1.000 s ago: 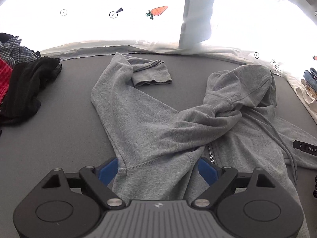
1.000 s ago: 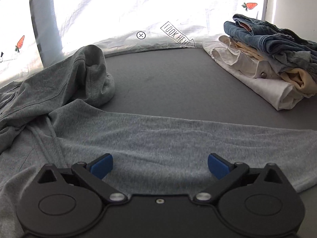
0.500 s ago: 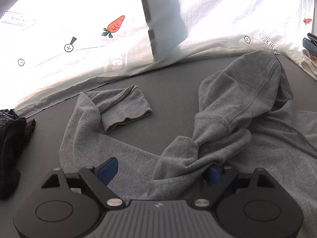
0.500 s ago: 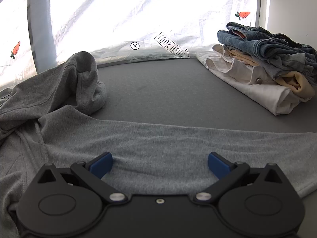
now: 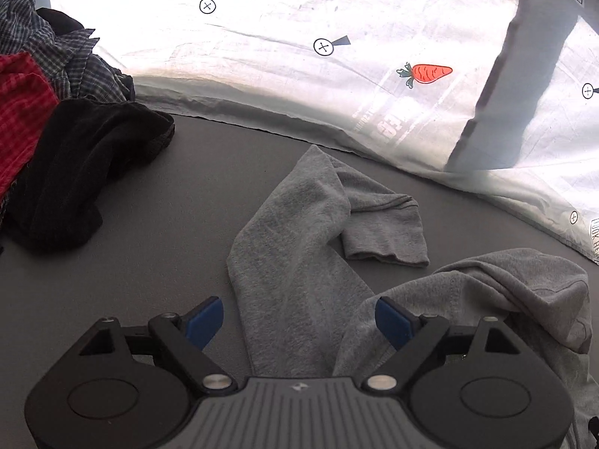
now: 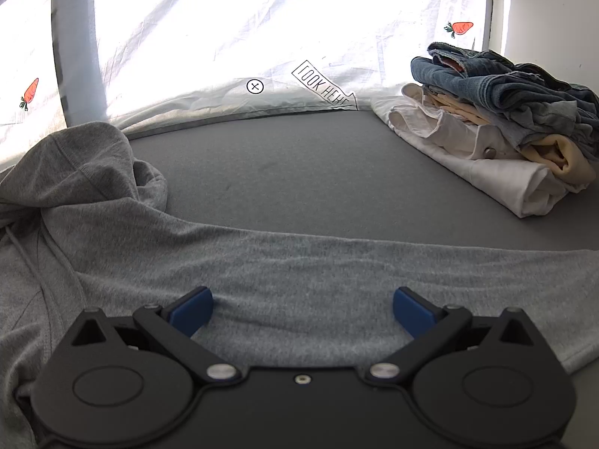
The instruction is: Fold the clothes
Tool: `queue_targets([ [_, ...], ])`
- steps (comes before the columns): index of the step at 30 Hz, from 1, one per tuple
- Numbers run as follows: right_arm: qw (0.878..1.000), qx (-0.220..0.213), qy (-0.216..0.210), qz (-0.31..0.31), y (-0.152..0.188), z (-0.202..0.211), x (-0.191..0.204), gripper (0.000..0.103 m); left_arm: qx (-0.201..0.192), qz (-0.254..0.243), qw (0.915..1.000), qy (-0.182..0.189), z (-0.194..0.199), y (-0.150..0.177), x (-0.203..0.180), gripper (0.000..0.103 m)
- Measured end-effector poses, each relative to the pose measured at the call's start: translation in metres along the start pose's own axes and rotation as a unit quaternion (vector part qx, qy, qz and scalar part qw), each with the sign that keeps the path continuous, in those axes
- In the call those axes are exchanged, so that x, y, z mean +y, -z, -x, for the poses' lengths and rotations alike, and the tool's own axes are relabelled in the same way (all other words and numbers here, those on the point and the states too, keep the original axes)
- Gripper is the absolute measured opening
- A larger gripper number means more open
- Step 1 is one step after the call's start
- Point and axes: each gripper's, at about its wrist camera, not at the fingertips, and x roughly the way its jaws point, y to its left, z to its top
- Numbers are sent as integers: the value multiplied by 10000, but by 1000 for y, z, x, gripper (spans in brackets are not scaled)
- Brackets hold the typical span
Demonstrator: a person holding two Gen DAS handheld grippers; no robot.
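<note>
The left gripper (image 5: 299, 318) stands wide open with nothing pinched; since a second ago its view has swung from the grey hoodie's (image 5: 299, 280) body onto the left sleeve (image 5: 284, 247), which now fills the centre of the frame with the unfolded pile of shirts (image 5: 56, 131) at upper left. That suggests the sleeve is the next part to be taken and folded in. This sleeve runs from the gripper up the frame, then doubles back at a bend so its cuff (image 5: 389, 258) points toward lower right. The right gripper (image 6: 301, 308) is open too and has stayed put above the other sleeve (image 6: 337, 273), which lies straight across the frame, its end toward the right edge, probably the cuff, though cut off. The folded stack (image 6: 498, 131) sits at upper right on the grey mat (image 6: 299, 179).
</note>
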Motion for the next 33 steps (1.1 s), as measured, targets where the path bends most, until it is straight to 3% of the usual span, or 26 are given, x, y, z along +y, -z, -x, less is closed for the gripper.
queue_targets([
  [2, 10000, 0, 0, 0, 0, 0, 0, 103, 16, -370, 9987, 356, 6, 0, -24, 92],
  [4, 10000, -1, -1, -2, 0, 0, 0, 103, -18, -1008, 9942, 378, 6, 0, -52, 92],
  [7, 10000, -1, -2, 0, 0, 0, 0, 103, -3, -1768, 9838, 311, -3, 5, -89, 92],
  [10, 10000, -2, -2, 0, 0, 0, 0, 103, -70, -2252, 9733, 443, -13, 9, -114, 93],
  [14, 10000, -2, -1, -1, 0, 0, 0, 103, -325, -2983, 9523, 553, -25, 7, -147, 93],
  [16, 10000, -2, 0, -2, 0, 0, 1, 103, -439, -3130, 9470, 582, -33, 3, -160, 93],
  [19, 10000, -2, 0, -4, 0, 0, 1, 103, -544, -2921, 9527, 641, -52, -14, -165, 93],
  [21, 10000, -2, 1, -4, 0, 0, 1, 103, -653, -2420, 9660, 639, -60, -33, -155, 92],
  [24, 10000, -2, 2, -5, 0, 0, 1, 103, -807, -1388, 9865, 305, -73, -81, -119, 91],
  [30, 10000, -2, 5, 1, -1, 0, 2, 103, -679, -442, 9932, -839, -97, -124, -46, 90],
  [33, 10000, -2, 4, 3, -1, 0, 2, 103, -471, 124, 9947, -907, -86, -124, -12, 92],
])
